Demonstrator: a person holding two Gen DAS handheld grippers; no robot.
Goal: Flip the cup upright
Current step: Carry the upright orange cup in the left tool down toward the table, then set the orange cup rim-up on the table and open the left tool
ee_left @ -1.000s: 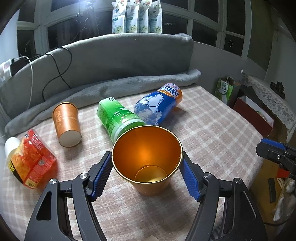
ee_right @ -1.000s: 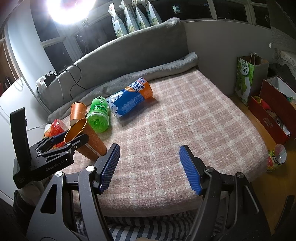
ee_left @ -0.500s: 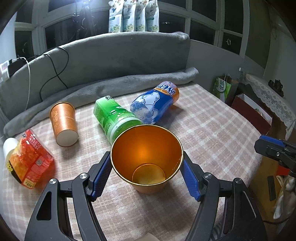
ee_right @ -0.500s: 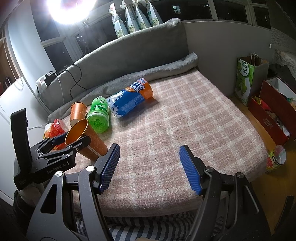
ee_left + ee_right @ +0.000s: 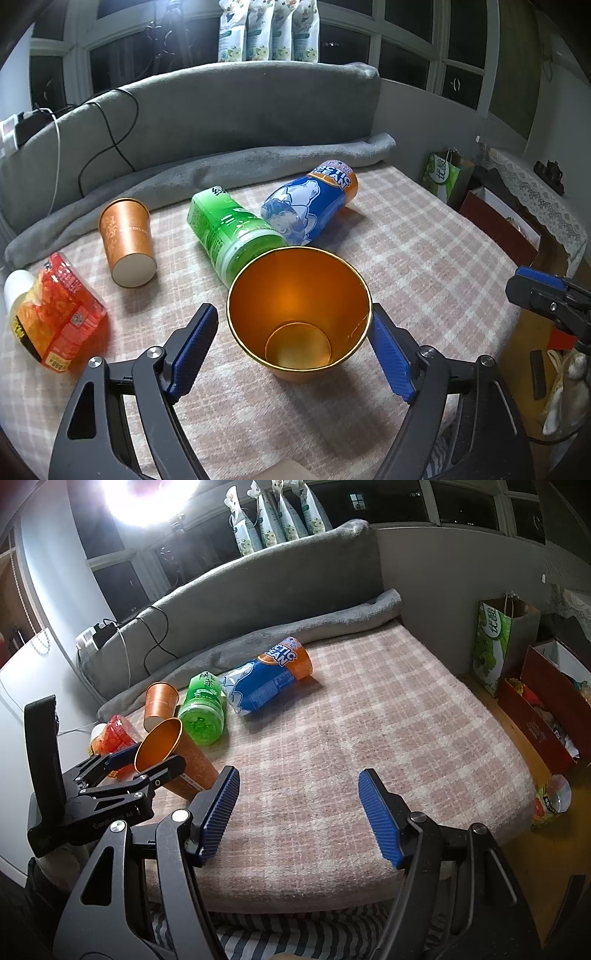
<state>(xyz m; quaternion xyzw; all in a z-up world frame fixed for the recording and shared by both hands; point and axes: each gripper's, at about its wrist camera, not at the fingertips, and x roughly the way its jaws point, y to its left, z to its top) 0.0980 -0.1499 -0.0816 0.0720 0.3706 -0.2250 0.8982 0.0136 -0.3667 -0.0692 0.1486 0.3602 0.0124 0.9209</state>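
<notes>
An orange cup with a gold inside (image 5: 298, 314) stands mouth-up on the pink checked blanket (image 5: 424, 258), leaning toward the camera. My left gripper (image 5: 295, 343) is open around it; the left pad stands clear of the rim, the right pad is close to it. In the right wrist view the same cup (image 5: 173, 757) tilts between the left gripper's fingers (image 5: 162, 771). A second orange cup (image 5: 127, 242) lies on its side at the back left, its base toward the camera. My right gripper (image 5: 299, 812) is open and empty over the blanket's front edge.
A green bottle (image 5: 231, 230) and a blue-and-orange can (image 5: 312, 201) lie on their sides behind the cup. A red-orange packet (image 5: 55, 314) lies at the left. A grey cushion (image 5: 221, 122) backs the bed. Bags and a red box (image 5: 535, 686) stand on the floor at right.
My left gripper has opened: its pads were against the cup's rim and now stand apart from it. The cup stays in place. The right gripper has not moved.
</notes>
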